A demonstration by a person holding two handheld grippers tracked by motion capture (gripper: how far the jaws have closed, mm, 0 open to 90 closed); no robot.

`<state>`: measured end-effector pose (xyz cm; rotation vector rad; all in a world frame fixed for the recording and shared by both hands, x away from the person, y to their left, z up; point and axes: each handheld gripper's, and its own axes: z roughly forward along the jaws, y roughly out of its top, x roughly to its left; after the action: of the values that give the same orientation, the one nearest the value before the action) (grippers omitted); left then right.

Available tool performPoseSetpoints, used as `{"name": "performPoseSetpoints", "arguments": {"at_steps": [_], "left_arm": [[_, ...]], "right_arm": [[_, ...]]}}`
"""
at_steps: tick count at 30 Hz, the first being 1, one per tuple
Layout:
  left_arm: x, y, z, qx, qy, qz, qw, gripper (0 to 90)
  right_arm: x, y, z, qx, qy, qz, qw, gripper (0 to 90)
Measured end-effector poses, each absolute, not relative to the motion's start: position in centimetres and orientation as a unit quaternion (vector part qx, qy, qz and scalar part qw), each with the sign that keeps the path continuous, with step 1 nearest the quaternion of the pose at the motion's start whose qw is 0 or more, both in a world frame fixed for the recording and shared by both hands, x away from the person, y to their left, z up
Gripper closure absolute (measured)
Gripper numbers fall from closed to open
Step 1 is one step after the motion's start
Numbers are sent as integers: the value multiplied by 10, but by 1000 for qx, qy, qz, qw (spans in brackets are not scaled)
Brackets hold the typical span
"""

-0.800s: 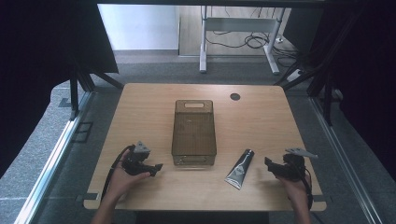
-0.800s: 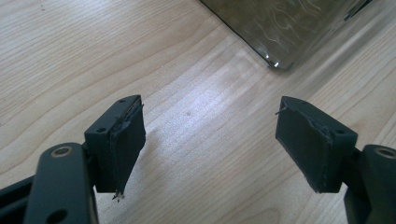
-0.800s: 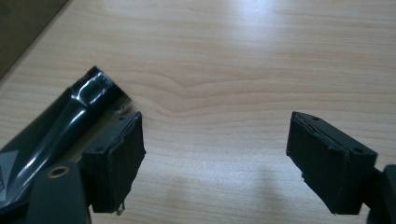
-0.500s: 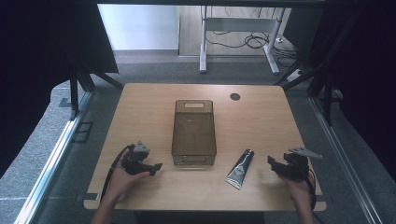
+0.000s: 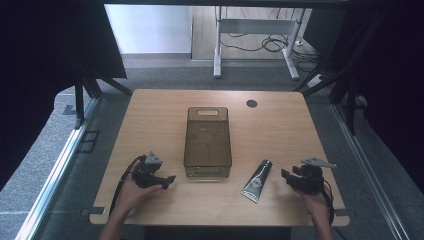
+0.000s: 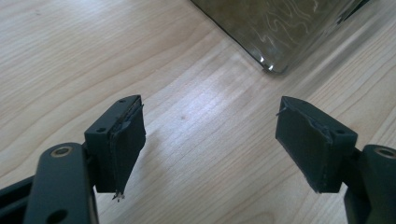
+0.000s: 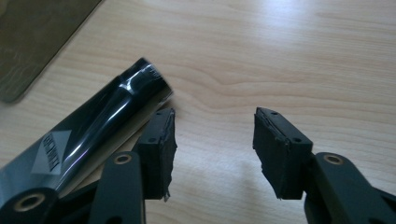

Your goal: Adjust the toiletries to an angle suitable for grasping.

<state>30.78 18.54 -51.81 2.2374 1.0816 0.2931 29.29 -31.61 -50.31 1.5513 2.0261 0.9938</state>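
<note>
Left side: the left hand (image 5: 131,188) rests on the wooden surface (image 5: 165,115) near its front edge, holding the left gripper (image 5: 169,179), which points toward the middle of the surface. In the left gripper view the left gripper (image 6: 210,140) has its jaws spread wide with bare wood between them; nothing is held. A rounded corner of the bin (image 6: 280,28) lies ahead of the jaws, apart from them.

Centre: a smoky, see-through rectangular bin (image 5: 207,142) stands upright on the surface, long axis running away from the person, with a handle cut-out at its far end. No contents are discernible in it. A small dark round hole (image 5: 251,103) sits in the surface beyond the bin, to its right.

Right of centre: a black squeeze tube (image 5: 257,180) lies flat on the surface just beside the bin's near right corner, cap end away from the person, crimped end toward the front edge.

Right side: the right hand (image 5: 311,196) holds the right gripper (image 5: 285,175) near the tube, pointing toward it. In the right gripper view the right gripper (image 7: 215,149) has its jaws parted, gripping nothing; the tube (image 7: 93,135) lies outside one jaw, close alongside it. Contact cannot be determined.
</note>
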Motion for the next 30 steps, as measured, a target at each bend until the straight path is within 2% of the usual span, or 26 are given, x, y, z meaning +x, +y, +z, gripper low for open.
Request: {"name": "performPoseSetpoints", "arguments": {"at_steps": [6,9,24,30], "left_arm": [[308,187,-518,847,415,111,314,245],[307,187,-515,847,411,112,319,245],[306,187,-515,846,409,106,326,245],[306,186,-516,850,403,107,322,245]], "right_arm": [[292,-309,-499,546,741,344,185,686],[294,-306,-495,536,756,337,166,742],[316,-267,-453,457,841,274,88,867],[325,-238,-437,420,871,242,77,892]]}}
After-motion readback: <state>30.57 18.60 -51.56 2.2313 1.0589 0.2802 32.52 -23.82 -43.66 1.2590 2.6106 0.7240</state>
